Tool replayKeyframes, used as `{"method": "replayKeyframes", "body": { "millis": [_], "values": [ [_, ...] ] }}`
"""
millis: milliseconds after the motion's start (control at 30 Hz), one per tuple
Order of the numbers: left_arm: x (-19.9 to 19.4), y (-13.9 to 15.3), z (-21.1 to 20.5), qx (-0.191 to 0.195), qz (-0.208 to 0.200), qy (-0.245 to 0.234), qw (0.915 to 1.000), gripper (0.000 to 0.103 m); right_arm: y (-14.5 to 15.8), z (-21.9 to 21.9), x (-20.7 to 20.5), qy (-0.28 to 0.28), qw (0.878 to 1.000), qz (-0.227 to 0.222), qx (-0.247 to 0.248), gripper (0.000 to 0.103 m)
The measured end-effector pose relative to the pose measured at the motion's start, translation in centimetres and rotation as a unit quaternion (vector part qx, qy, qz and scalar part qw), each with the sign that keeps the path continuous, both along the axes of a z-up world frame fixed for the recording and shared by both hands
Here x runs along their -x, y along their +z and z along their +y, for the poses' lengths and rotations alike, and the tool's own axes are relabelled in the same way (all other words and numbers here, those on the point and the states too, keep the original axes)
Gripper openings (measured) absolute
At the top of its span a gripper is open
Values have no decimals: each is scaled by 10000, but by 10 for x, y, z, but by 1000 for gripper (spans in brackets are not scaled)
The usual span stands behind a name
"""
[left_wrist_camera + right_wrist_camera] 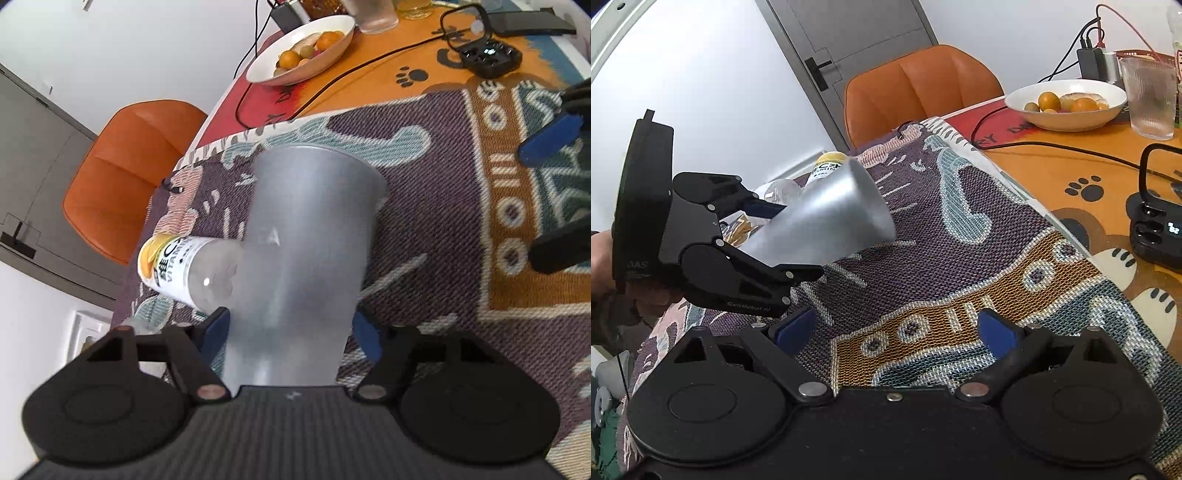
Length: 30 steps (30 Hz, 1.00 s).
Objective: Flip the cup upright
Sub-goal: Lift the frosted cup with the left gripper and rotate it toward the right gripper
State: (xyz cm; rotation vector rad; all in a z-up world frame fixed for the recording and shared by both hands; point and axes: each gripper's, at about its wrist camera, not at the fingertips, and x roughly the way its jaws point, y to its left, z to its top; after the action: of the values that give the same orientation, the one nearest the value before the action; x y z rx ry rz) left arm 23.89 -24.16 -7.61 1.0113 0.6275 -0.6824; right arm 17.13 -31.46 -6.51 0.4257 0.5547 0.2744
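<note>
My left gripper (291, 332) is shut on a grey metal cup (299, 258). It grips the cup near its narrow base. The cup is held in the air above the woven cloth (424, 229), tilted, with its wide rim pointing away from me. In the right wrist view the cup (827, 221) shows at the left, held by the left gripper (786, 243), its rim aimed right and slightly down. My right gripper (897, 332) is open and empty, low over the cloth (960, 258). Its blue pads (546, 140) show at the right edge of the left wrist view.
A plastic bottle (181, 266) with a yellow cap lies on the cloth behind the cup. A white fruit bowl (299, 51), a ribbed glass (1152, 99), a black charger device (1152, 229) and cables sit on the orange table. An orange chair (919, 88) stands at the far edge.
</note>
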Motion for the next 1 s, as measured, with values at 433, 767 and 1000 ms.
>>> {"method": "replayKeyframes", "body": {
  "millis": [433, 767, 1000],
  "values": [
    [42, 26, 14, 567, 387, 482, 9965, 66, 4, 0, 18, 35, 9999, -69, -102, 96],
    [91, 46, 44, 592, 317, 643, 9957, 66, 13, 18, 37, 361, 9990, -194, -184, 96],
    [121, 42, 70, 431, 274, 798, 9955, 66, 13, 36, 52, 626, 9976, -191, -209, 96]
  ]
}}
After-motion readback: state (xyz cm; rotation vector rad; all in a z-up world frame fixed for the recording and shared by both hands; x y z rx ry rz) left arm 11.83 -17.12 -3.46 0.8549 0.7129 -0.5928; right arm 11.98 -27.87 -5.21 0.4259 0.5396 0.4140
